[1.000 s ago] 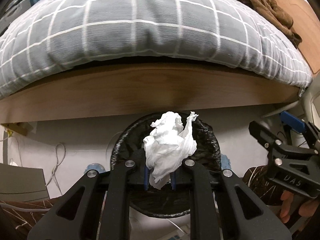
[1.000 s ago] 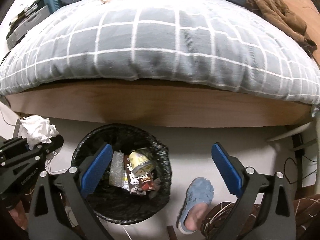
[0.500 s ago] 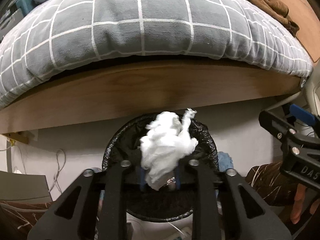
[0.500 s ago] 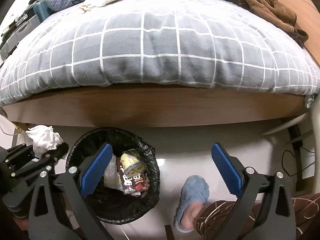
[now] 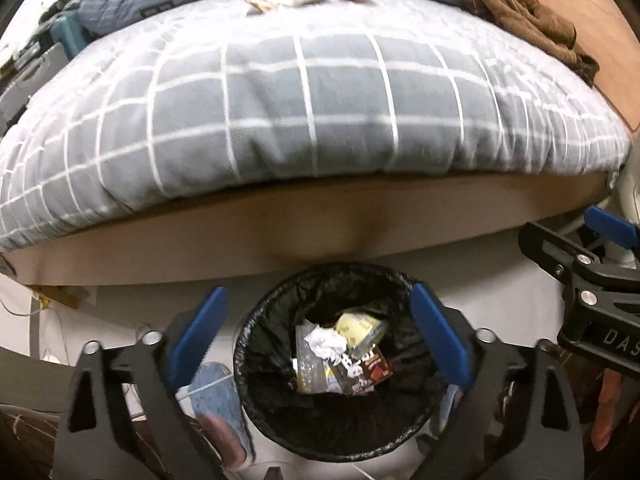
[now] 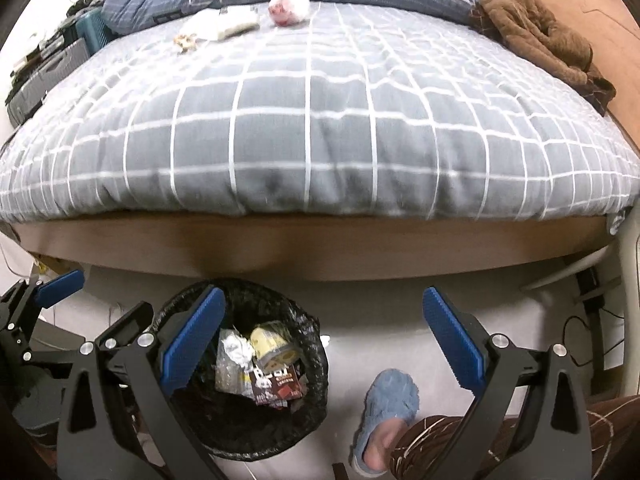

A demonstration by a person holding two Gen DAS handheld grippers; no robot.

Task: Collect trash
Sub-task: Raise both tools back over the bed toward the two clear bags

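Left gripper (image 5: pixel 316 332) — jaws opening, nothing between, above bin (image 5: pixel 280 308). Tissue (image 5: pixel 326 342) — inside bin, at 12 o'clock of wrappers (image 5: pixel 360 372). Right gripper (image 6: pixel 322 334) — spread wide, unloaded, bin at its 9 o'clock. Slipper (image 6: pixel 390 404) on floor.

You have a grey checked duvet (image 6: pixel 320 128) filling the upper frame, a brown garment (image 6: pixel 536 28) at upper right, and a blue slipper (image 6: pixel 390 400) at the bottom.
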